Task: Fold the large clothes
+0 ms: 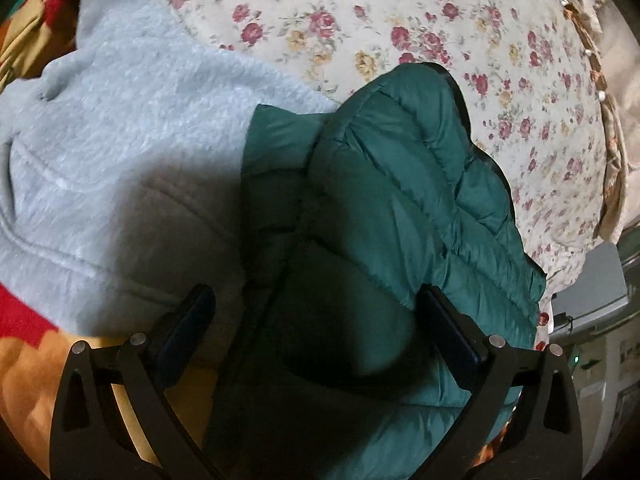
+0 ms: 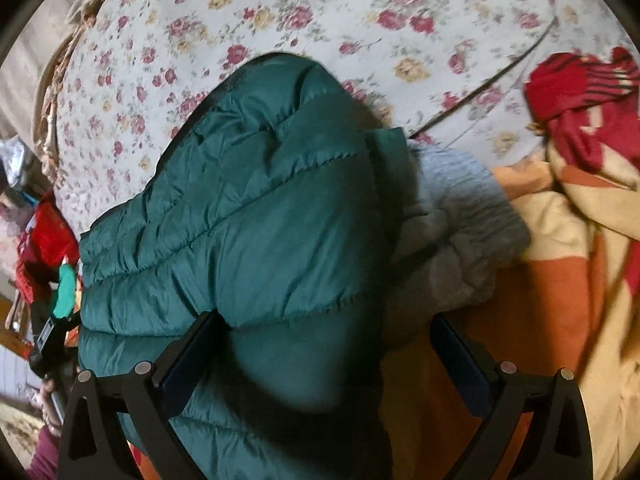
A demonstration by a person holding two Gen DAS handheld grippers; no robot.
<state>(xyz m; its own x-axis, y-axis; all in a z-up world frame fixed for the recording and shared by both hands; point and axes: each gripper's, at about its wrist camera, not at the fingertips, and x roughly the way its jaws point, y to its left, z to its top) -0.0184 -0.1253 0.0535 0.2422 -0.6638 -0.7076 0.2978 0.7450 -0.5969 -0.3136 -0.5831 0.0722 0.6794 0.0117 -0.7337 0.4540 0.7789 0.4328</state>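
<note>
- Left wrist view, far left: an orange and red blanket (image 1: 28, 380) lies under a grey fleece top (image 1: 120, 152), which spreads across the left half of the picture.
- Behind both, a flowered bedsheet (image 1: 400, 20) covers the bed, with a frilled beige edge (image 1: 612, 140) on the right.
- A green quilted jacket (image 1: 400, 200) lies bunched in the middle, one corner overlapping the grey fleece top.
- The left gripper (image 1: 316, 304) stands wide open, its fingers apart on either side of a dark fold of the jacket; the right finger (image 1: 452, 328) touches the padding, the left one sits beside the fleece.
- Right wrist view, far left: a hand (image 2: 52, 396) holding the other gripper's handle shows at the edge, with red cloth behind it.
- The jacket (image 2: 248, 216) fills the centre on the bedsheet (image 2: 320, 12), covering part of the fleece top (image 2: 460, 216).
- The blanket (image 2: 560, 280) lies on the right.
- The right gripper (image 2: 326, 340) is open, the left finger (image 2: 192, 352) pressed against the jacket, the right finger over the blanket.
</note>
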